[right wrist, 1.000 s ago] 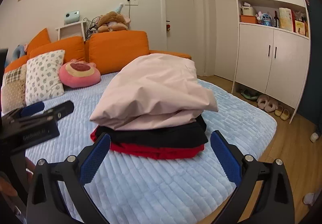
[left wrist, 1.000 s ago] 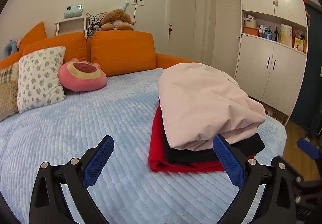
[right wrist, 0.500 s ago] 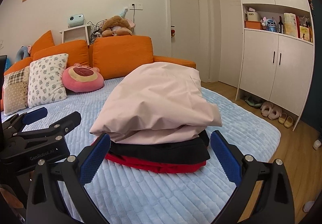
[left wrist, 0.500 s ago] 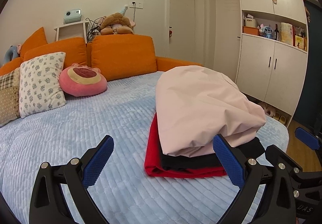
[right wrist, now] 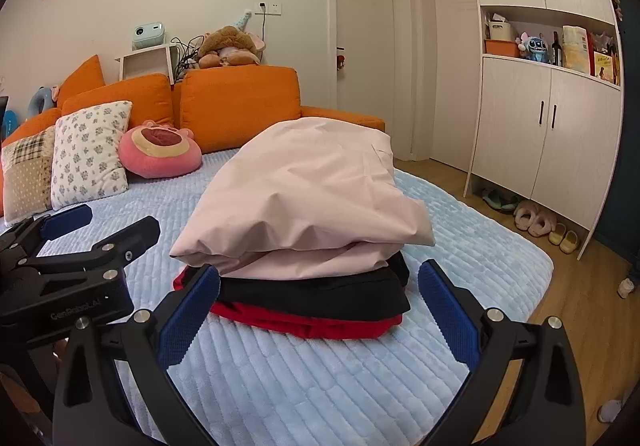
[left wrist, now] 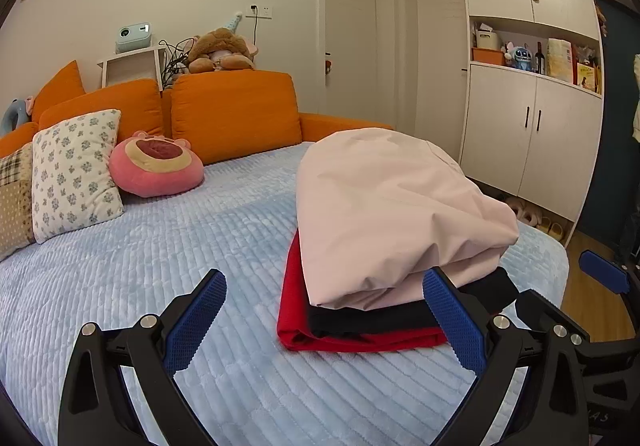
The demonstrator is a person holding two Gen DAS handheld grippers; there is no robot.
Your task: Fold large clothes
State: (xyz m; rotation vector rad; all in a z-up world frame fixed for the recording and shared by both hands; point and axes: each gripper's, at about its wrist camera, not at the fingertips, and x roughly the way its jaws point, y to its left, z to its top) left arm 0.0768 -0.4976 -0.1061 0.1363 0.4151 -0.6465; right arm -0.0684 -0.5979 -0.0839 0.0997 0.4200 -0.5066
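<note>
Three folded garments sit stacked on the light blue bed (left wrist: pixel 120 278) — a pink one (left wrist: pixel 392 213) on top, a black one (left wrist: pixel 400 316) under it, a red one (left wrist: pixel 360 340) at the bottom. The left hand-held gripper (left wrist: pixel 324 320) and the right hand-held gripper (right wrist: pixel 320 310) both hover just short of the pile, fingers spread wide and holding nothing.

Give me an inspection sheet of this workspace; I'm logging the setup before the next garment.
Surface: blue quilted bed cover.
Job's things: pink garment folded on a black garment, on a red garment, one stack.
Clutter: floral pillow, pink plush cushion.
Grippers: left gripper and right gripper open, holding nothing.
Cables: black wires by the white shelf.
Surroundings: orange sofa back, white cabinets, slippers on the floor.
</note>
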